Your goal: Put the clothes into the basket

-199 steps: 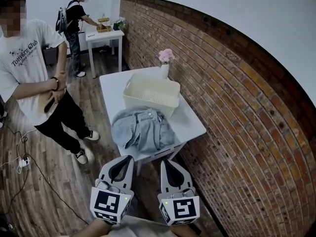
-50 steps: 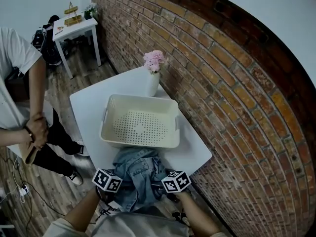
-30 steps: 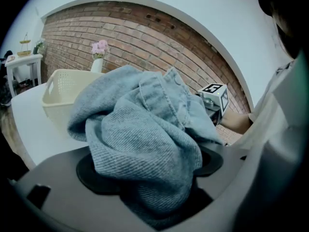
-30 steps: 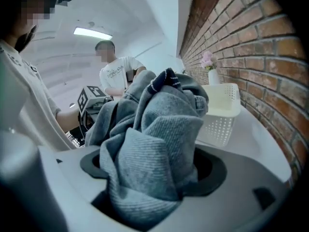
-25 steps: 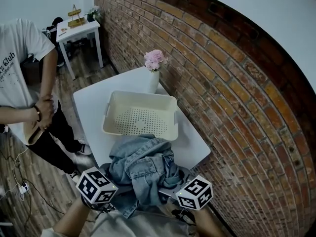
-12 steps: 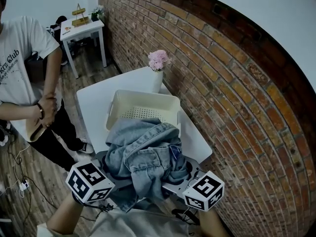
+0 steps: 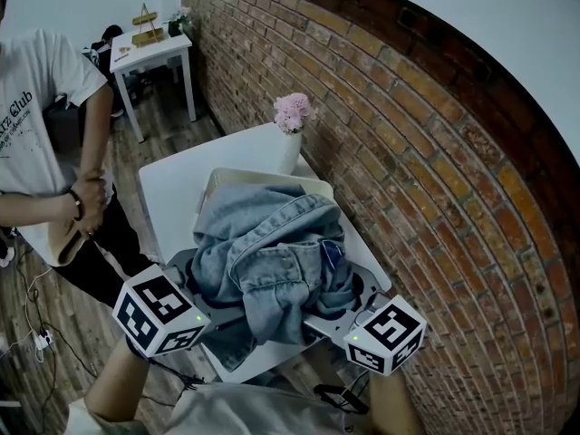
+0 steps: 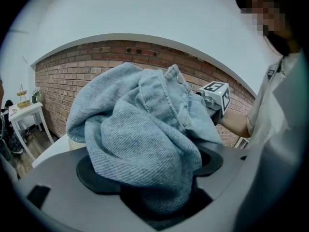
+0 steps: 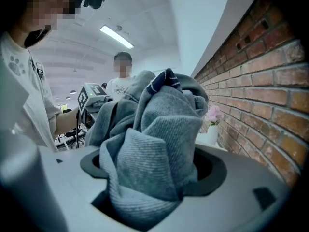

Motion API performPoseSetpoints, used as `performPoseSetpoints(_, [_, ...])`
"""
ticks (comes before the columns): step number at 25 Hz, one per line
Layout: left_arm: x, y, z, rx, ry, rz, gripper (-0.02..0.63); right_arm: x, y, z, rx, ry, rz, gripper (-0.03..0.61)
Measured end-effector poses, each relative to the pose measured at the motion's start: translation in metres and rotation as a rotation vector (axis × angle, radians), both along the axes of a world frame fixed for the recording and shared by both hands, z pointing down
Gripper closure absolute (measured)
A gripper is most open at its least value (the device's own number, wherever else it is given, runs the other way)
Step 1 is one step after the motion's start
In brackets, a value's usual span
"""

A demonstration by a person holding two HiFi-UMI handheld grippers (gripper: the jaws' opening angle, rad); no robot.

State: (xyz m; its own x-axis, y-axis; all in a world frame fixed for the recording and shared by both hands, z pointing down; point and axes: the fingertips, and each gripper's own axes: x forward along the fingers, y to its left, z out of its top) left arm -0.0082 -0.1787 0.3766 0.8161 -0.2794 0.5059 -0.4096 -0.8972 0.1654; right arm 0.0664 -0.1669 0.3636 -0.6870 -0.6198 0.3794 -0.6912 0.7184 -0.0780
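A light-blue denim jacket (image 7: 272, 252) hangs bunched in the air between my two grippers, above the near part of the cream basket (image 7: 263, 175), hiding most of it. My left gripper (image 7: 188, 268) is shut on the jacket's left side, and the cloth (image 8: 140, 139) fills the gap of its jaws. My right gripper (image 7: 349, 295) is shut on the right side, with folds of denim (image 9: 154, 158) wedged between its jaws. Only the basket's far rim shows on the white table (image 7: 172, 188).
A white vase with pink flowers (image 7: 292, 120) stands behind the basket by the brick wall (image 7: 408, 152). A person in a white T-shirt (image 7: 45, 143) stands left of the table. A second small white table (image 7: 149, 48) is farther back.
Both grippers have lifted the jacket off the table's near edge and carried it up and forward, so it now covers most of the basket.
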Motion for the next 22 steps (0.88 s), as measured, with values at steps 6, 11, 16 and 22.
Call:
performPoseSetpoints(6, [0.003, -0.037, -0.012, 0.049, -0.005, 0.010, 0.203, 0.003, -0.036, -0.012, 0.045, -0.001, 0.014, 0.170])
performPoseSetpoints(11, [0.005, -0.071, -0.019, 0.090, -0.006, 0.018, 0.202, 0.005, -0.068, -0.018, 0.084, 0.001, 0.030, 0.170])
performPoseSetpoints(16, [0.007, -0.102, -0.021, 0.117, -0.005, 0.018, 0.203, 0.008, -0.099, -0.019, 0.109, 0.009, 0.041, 0.170])
performPoseSetpoints(22, [0.010, -0.132, -0.017, 0.137, 0.002, 0.019, 0.202, 0.010, -0.128, -0.017, 0.133, 0.030, 0.049, 0.170])
